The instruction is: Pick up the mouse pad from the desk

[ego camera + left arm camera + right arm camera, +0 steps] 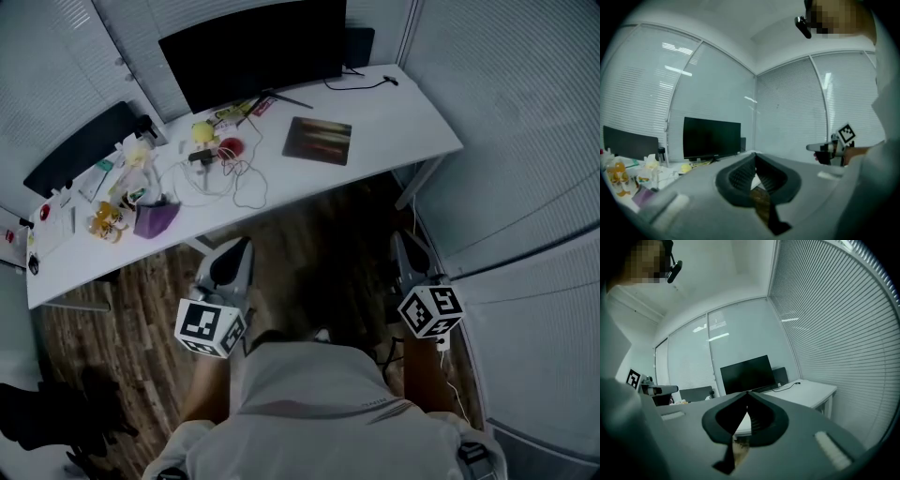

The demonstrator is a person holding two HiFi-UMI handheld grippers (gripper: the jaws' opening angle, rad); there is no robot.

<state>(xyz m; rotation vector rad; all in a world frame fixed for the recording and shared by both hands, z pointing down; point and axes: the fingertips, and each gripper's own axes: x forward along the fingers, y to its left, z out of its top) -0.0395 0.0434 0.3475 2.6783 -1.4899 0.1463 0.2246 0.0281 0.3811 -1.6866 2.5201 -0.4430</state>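
Observation:
The mouse pad [318, 141], a dark rectangle with reddish streaks, lies flat on the white desk [412, 127], right of the desk's middle and in front of the monitor. Both grippers hang over the wooden floor on the near side of the desk, well short of the pad. My left gripper [239, 247] points toward the desk with its jaws shut and nothing in them [754, 153]. My right gripper [397, 242] is likewise shut and holds nothing [747, 392]. The pad does not show clearly in either gripper view.
A black monitor [253, 47] stands at the desk's back. Left of the pad lie white cables [225, 178], a yellow object [202, 131], a purple bag [155, 217] and several small items. A black chair [80, 148] sits behind. Blinds close in on both sides.

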